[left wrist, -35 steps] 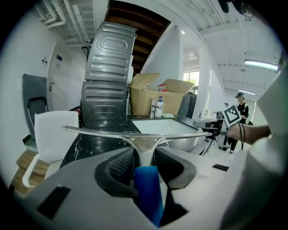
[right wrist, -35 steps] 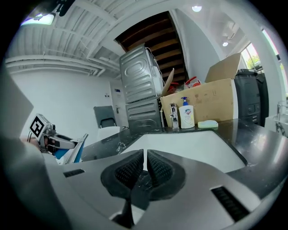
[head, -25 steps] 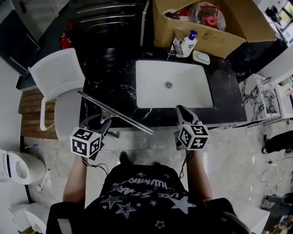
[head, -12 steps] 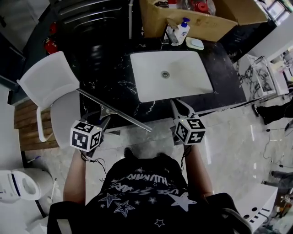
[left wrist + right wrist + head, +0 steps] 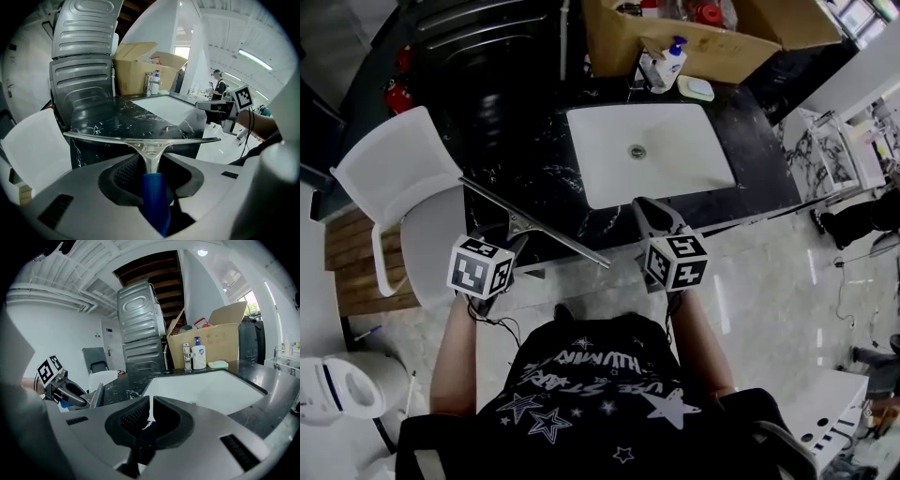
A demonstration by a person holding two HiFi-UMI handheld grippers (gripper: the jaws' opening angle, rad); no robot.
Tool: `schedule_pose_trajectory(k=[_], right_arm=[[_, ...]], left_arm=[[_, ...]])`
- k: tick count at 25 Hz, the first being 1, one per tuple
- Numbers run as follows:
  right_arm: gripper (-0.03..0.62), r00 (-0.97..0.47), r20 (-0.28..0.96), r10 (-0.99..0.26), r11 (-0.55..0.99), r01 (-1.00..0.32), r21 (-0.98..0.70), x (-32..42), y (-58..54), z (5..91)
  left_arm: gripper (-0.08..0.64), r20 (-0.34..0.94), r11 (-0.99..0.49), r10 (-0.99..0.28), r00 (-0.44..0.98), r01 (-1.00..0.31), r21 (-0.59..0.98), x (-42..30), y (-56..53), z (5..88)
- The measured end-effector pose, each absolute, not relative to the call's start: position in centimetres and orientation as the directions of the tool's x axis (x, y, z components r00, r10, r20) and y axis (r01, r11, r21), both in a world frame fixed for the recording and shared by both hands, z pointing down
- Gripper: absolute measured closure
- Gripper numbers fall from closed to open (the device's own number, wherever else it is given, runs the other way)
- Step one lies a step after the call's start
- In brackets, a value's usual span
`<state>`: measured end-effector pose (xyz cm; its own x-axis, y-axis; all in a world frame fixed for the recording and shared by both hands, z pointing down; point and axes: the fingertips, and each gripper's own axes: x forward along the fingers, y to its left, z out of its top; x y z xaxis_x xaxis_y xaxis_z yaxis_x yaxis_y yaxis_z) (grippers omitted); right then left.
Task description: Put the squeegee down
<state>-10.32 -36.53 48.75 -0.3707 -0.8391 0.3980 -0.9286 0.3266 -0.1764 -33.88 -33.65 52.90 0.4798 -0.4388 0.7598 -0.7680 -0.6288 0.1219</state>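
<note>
1. One squeegee (image 5: 546,232).
2. Two grippers: left gripper (image 5: 506,247), right gripper (image 5: 648,210).
3. One sink (image 5: 675,155), twelve o'clock.
4. One cardboard box (image 5: 741,56).
5. One pump bottle (image 5: 672,64).
6. One white chair (image 5: 394,173), nine o'clock.
7. One toilet (image 5: 337,389), seven o'clock.

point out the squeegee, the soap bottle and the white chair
squeegee (image 5: 562,239), head view, on its long blade
soap bottle (image 5: 672,64), head view, on its body
white chair (image 5: 394,164), head view, on its backrest
</note>
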Motion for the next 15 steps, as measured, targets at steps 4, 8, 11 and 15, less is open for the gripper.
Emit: schedule_pose_trajectory(k=[4,8,11,15], right_arm=[[0.537,-0.379,0.395,-0.837,0.337,-0.925,-0.172,-10.9,-37.0,48.7],[0.537,-0.382,0.398,-0.834,0.342,-0.924,-0.172,-11.1,-37.4,48.7],[0.537,-0.386,0.4,-0.831,0.346,-0.923,-0.17,-11.3,-37.7,48.6],[0.537,-0.396,0.403,-0.825,0.356,-0.918,-0.173,-11.6,-37.8,48.7]], left_arm=[[0.397,0.774,-0.651,-0.417,0.477,-0.751,0.112,-34.0,-33.9,54.4],[0.397,0.782,-0.634,-0.411,0.468,-0.763,0.123,-33.9,-33.9,54.4],[0.397,0.797,-0.626,-0.404,0.449,-0.771,0.117,-33.9,-33.8,54.4],[0.397,0.786,-0.619,-0.405,0.468,-0.773,0.141,-34.0,-33.9,55.6]])
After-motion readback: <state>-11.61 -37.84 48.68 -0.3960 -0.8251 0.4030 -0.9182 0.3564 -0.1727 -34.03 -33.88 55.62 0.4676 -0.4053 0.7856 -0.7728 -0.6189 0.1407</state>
